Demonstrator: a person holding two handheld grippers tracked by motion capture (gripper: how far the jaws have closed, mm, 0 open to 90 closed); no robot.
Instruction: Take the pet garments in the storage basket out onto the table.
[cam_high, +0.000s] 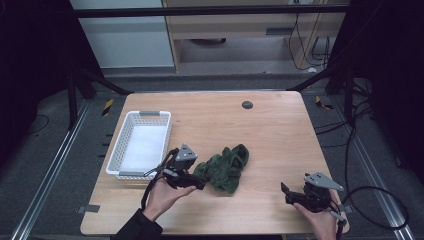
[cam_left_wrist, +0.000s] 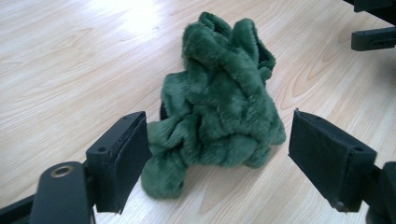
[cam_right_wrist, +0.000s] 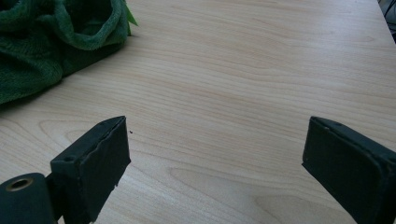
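Observation:
A crumpled dark green plush cloth (cam_high: 225, 167) lies near the middle of the wooden table (cam_high: 280, 135). My left gripper (cam_high: 200, 181) sits at the cloth's left end, held in a hand and pointing right. In the left gripper view the cloth (cam_left_wrist: 219, 107) lies just ahead of and partly between the spread jaws of that gripper (cam_left_wrist: 219, 140); the pads do not press on it. My right gripper (cam_high: 286, 194) rests near the table's front right, open over bare wood. The right gripper view has its jaws wide apart (cam_right_wrist: 215, 140) and the cloth (cam_right_wrist: 42, 42) at the upper left.
A white plastic basket (cam_high: 140, 114) with a white lining stands at the table's left side, just behind the left hand. A small round black disc (cam_high: 247, 105) sits near the far edge. Cables trail off the right side of the table.

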